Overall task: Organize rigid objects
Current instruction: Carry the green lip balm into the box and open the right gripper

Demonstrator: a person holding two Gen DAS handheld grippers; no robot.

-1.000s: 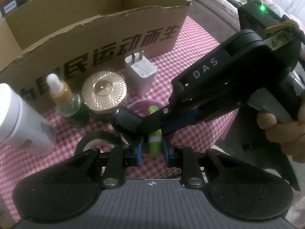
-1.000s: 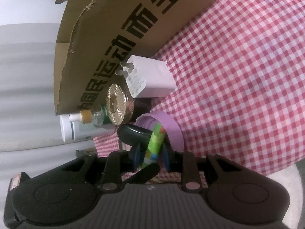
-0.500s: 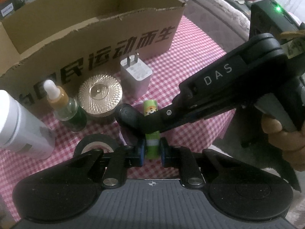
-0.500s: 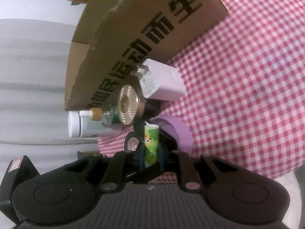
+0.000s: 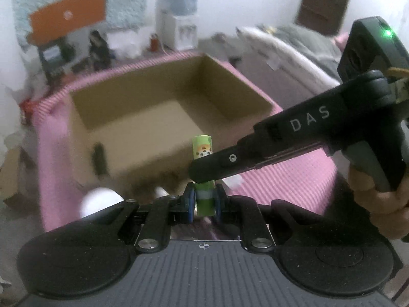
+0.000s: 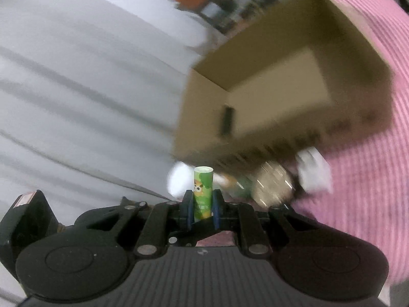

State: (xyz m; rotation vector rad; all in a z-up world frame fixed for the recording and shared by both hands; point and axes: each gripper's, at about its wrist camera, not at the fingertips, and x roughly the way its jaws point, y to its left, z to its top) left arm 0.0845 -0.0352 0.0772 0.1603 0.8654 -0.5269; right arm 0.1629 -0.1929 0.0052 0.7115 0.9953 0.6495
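Green tube (image 5: 203,199) between both grippers' fingers (image 5: 189,206)

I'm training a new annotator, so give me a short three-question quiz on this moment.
1. True or false: the green tube lies inside the cardboard box.
2. Which grips the tube? A: left claw only. B: right claw only. C: both.
3. What colour is the cloth under the box?
Key: 1 false, it is held outside the box. 2 C; the right claw's jaws have just been closing, with the tube between them. 3 pink.
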